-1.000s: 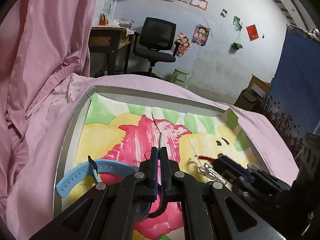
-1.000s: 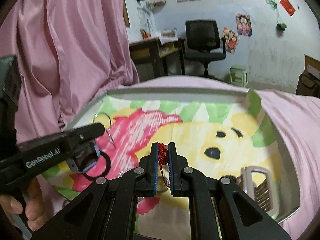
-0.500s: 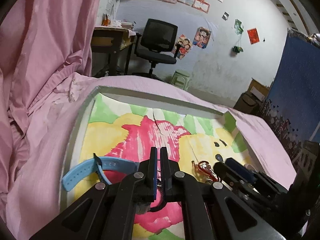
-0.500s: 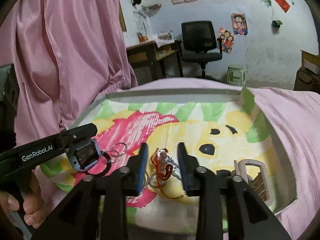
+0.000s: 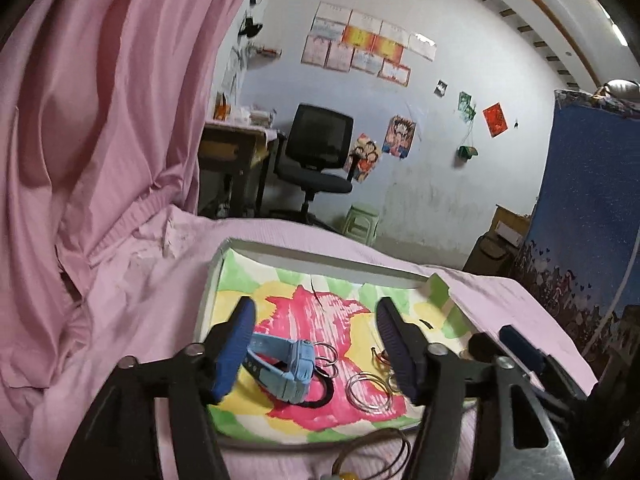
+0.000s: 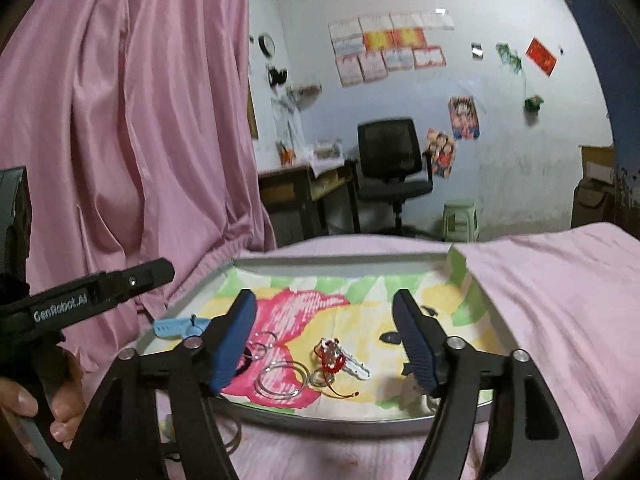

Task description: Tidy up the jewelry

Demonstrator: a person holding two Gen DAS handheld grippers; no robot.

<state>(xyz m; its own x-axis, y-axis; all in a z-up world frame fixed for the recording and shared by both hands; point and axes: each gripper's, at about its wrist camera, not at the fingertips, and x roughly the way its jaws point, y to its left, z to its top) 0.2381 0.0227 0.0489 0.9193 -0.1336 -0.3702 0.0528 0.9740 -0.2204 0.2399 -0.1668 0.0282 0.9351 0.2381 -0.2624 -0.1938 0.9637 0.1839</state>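
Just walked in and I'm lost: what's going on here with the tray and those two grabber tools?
A person is sorting jewelry on a tray lined with a bright cartoon sheet, using a handheld gripper in each hand. Right now both the left gripper and the right gripper are wide open and holding nothing. On the tray lie a blue watch, a black loop, silver hoops and a red cord with a silver charm.
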